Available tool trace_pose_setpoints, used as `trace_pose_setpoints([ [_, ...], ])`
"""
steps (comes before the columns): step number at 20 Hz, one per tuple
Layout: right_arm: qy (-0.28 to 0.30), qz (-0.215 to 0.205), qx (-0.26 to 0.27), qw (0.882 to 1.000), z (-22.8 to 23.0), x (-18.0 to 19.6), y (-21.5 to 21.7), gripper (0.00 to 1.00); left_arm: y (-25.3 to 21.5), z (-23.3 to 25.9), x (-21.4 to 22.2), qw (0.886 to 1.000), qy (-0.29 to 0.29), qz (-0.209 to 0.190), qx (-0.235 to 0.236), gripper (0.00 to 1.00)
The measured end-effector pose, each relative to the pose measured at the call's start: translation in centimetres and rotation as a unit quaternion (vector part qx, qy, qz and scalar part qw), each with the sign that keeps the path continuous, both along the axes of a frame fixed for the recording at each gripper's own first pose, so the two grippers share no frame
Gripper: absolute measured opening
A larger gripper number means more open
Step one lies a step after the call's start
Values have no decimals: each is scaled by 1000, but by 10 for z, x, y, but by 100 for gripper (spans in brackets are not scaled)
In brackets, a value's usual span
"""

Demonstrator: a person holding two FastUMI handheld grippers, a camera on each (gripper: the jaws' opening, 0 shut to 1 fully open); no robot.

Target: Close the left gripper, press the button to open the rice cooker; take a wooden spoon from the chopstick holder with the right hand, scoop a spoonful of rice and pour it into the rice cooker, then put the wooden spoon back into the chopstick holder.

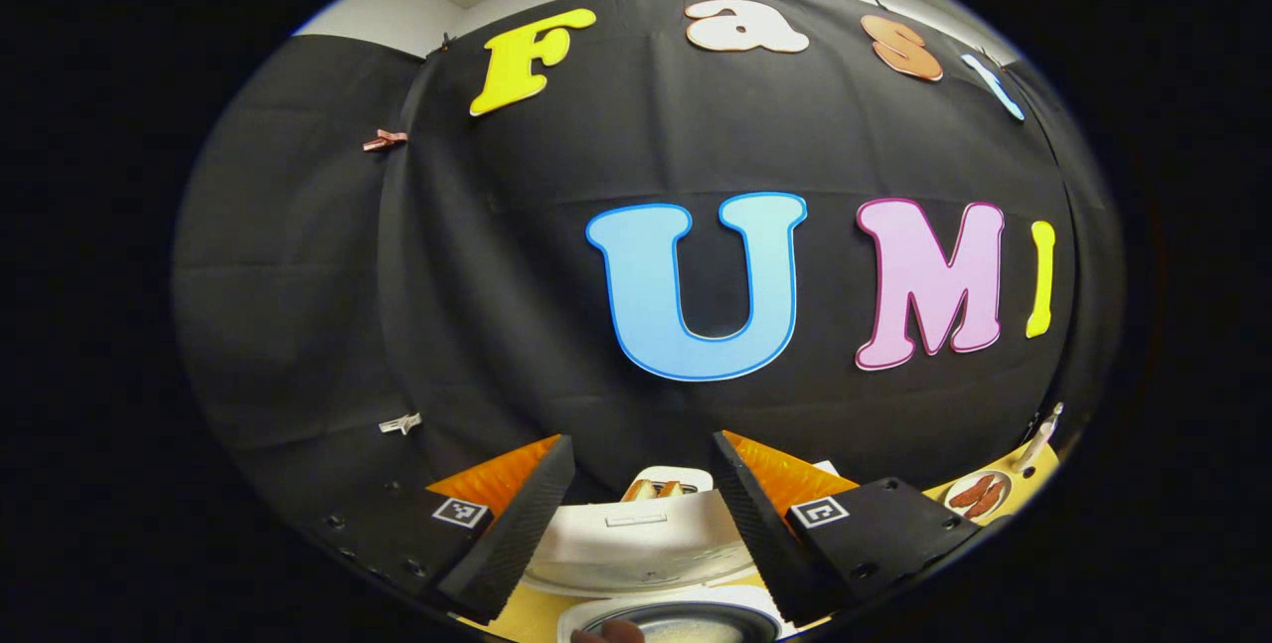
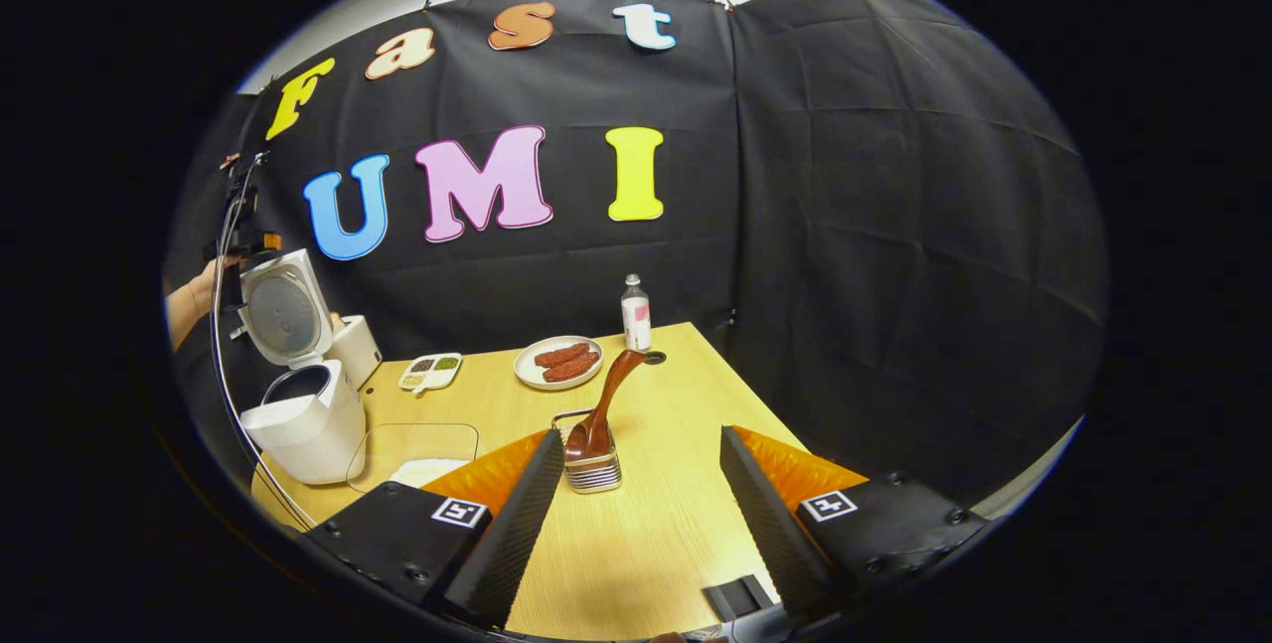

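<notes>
A plate of sausages [image 2: 559,362] and a bottle [image 2: 636,313] stand behind the chopstick holder [image 2: 592,469] — wooden spoon [image 2: 606,402] inside, just ahead of the right gripper [image 2: 641,499], jaws apart.

Glossy wooden spoon [image 2: 604,402], metal chopstick holder [image 2: 593,469], matt wood-grain table [image 2: 646,534], white plastic rice cooker [image 2: 303,404].

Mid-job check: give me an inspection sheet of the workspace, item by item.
Surface: light wooden table.
Job's things: white rice cooker, lid up; brown wooden spoon leaning in the metal chopstick holder; clear glass dish of rice.
Clutter: plate of sausages, divided dish of grains, small bottle.
Grippers: left tongs open above the cooker; right tongs open, empty, short of the spoon.
Cables: wire beside the cooker.
Surroundings: black cloth wall.
</notes>
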State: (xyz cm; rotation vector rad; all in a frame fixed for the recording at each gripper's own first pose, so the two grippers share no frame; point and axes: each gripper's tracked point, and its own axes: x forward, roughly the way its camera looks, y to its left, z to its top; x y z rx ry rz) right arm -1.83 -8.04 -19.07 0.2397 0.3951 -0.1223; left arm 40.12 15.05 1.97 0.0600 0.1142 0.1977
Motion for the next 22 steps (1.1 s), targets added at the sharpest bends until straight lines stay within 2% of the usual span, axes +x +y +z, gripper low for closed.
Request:
trace_pose_setpoints([
  [3,2,0,-1,1000,-1,-4,0,98,0,-20,-2,999,29,8,-26,94],
  [5,3,4,1,1000,-1,-3,1,98,-2,-20,-9,999,24,12,-47,98],
  [7,1,7,6,1000,1,-1,3,98,-8,-22,-22,999,22,12,-42,98],
  [14,-1,28,10,1000,1,-4,5,99,-40,-58,-108,998,32,21,-50,97],
  [17,-4,32,8,999,4,-8,1,99,-51,-87,-143,995,53,29,-75,97],
  [19,-5,37,8,999,4,-11,0,98,-56,-106,-158,993,69,37,-85,97],
  [22,-4,45,7,999,1,-17,0,98,-62,-130,-171,991,99,47,-74,98],
])
